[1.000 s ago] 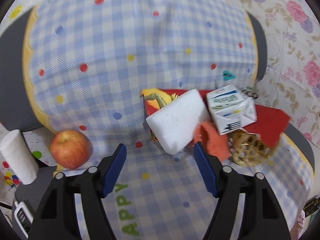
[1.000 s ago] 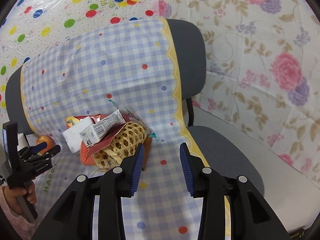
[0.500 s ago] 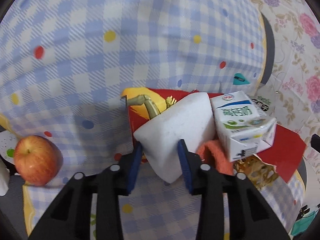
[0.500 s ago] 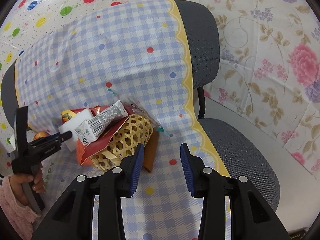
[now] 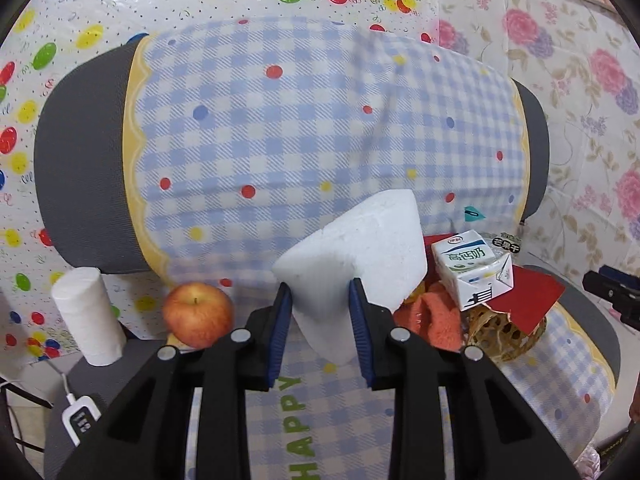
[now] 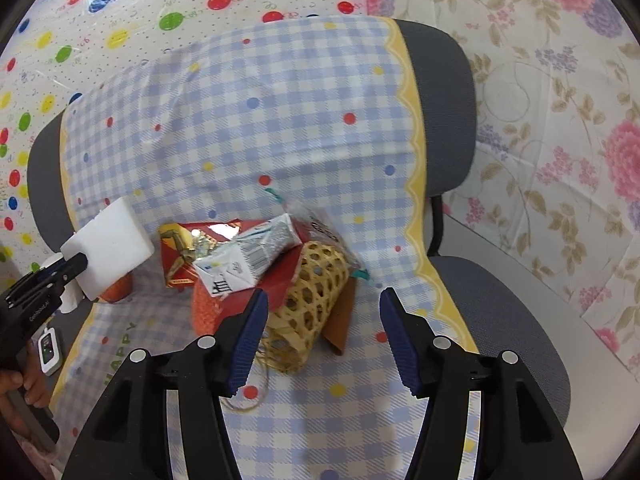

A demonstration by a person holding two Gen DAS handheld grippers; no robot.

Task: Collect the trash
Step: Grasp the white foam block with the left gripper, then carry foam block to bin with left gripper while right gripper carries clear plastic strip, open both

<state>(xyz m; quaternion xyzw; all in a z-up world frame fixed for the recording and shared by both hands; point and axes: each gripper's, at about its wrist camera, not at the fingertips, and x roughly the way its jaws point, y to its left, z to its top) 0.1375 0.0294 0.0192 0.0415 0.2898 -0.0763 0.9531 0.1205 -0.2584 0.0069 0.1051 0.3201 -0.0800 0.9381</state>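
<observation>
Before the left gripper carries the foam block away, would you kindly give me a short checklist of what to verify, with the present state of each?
1. Left gripper shut on the white foam block: ok, both blue fingers press its sides.
2. Block clear of the pile: ok, in the right wrist view it hangs apart from the milk carton.
3. Grip depth: not ok, only the block's lower corner is pinched.
4. Right gripper free: ok, open and empty above the woven basket.
5. Apple out of the way: ok, left of the fingers.
6. Trash bin location: cannot tell.
</observation>
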